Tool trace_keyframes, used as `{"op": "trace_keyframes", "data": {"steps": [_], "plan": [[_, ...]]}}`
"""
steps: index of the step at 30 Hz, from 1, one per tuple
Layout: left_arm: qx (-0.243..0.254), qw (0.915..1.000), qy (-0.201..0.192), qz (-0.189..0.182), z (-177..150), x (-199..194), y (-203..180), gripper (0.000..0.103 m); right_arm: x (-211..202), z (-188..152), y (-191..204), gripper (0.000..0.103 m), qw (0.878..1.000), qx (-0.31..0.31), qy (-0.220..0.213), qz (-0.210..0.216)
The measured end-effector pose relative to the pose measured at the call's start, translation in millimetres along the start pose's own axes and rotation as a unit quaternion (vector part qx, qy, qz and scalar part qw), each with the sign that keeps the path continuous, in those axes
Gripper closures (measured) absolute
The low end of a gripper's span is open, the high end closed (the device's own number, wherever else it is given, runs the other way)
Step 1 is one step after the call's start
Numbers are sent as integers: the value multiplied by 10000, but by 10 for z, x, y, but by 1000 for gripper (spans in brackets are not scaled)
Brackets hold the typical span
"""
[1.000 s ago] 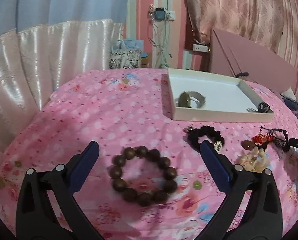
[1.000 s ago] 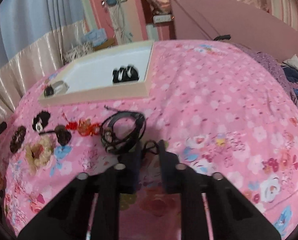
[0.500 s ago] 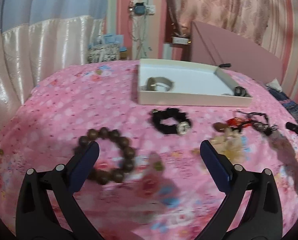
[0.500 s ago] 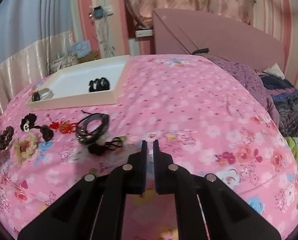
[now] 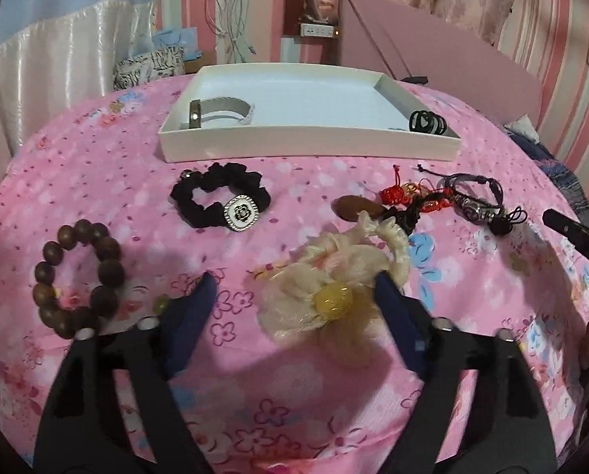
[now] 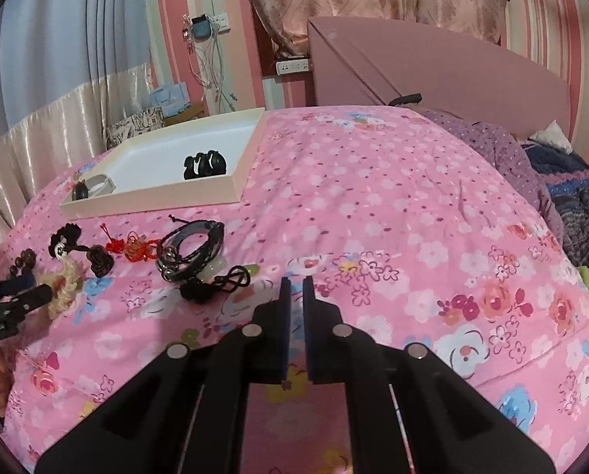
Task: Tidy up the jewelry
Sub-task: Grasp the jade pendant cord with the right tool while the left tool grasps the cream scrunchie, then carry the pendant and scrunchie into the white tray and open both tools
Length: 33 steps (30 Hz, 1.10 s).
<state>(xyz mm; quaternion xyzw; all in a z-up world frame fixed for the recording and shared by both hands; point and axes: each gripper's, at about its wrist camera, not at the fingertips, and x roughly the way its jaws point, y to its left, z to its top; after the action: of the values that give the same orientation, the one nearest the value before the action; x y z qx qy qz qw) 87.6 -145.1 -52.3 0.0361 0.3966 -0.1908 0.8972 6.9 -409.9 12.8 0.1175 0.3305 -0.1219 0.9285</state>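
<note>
Left gripper (image 5: 292, 296), jaws just closing but not yet pinching, straddled the cream flower scrunchie (image 5: 334, 288) on the pink bedspread (image 5: 97, 166) (right gripper (image 6: 296, 296) shut, empty): pick-up step; next it likely needed a full squeeze, then transfer to the white tray (image 5: 306, 144).

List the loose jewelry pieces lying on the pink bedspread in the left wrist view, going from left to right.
Wooden bead bracelet → black scrunchie → cream flower scrunchie → dark cord bracelet.
</note>
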Motion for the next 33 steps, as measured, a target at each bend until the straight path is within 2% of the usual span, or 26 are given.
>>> {"op": "trace_keyframes", "data": {"steps": [1, 2, 5, 7, 9, 11, 13, 21, 22, 23, 25, 27, 28, 30, 33], "plan": [[-33, 10000, 63, -50, -4, 29, 15, 47, -9, -2, -3, 98, 10000, 12, -26, 11], [-81, 9998, 122, -146, -14, 54, 35, 60, -14, -3, -1, 98, 10000, 7, -42, 22], [-198, 9996, 52, -215, -29, 34, 80, 71, -35, -12, 12, 98, 9999, -26, -93, 40], [-182, 9996, 22, -209, -37, 33, 63, 71, -34, -12, 30, 96, 9999, -68, -85, 118], [-156, 9997, -19, -172, -32, 24, 47, 72, -11, -5, 60, 91, 9991, -147, -8, 390], [-147, 9998, 16, -164, -30, 43, 40, 72, -5, 13, 96, 41, 9988, -145, -14, 467], [-151, 9998, 3, -158, -35, 30, 43, 72, -20, 44, 107, 40, 9982, -73, -101, 586], [-127, 9998, -38, -143, -34, 10, 34, 74, 307, 85, 229, 44, 9965, -31, 481, 682], [-127, 9998, -38, -138, -35, 10, 34, 74, 340, 96, 221, 51, 9957, 33, 515, 765], [-120, 9998, -44, -133, -33, 9, 30, 74, 387, 103, 213, 70, 9945, 99, 584, 860], [-106, 9998, -77, -131, -31, -4, 29, 76, 482, 89, 232, 101, 9919, 132, 781, 998], [-155, 9996, -159, -200, -31, -30, 44, 83, 455, 92, 241, 102, 9919, 117, 727, 1036], [-176, 9994, -194, -210, -21, -64, 66, 86, 368, 110, 249, 102, 9932, 56, 569, 1010], [-179, 9991, -344, -184, 35, -193, 132, 103, 120, 183, 234, 102, 9958, 22, 199, 891], [-264, 9973, -651, -232, 236, -426, 265, 103, -209, 372, 263, 102, 9964, -167, -261, 786]]}}
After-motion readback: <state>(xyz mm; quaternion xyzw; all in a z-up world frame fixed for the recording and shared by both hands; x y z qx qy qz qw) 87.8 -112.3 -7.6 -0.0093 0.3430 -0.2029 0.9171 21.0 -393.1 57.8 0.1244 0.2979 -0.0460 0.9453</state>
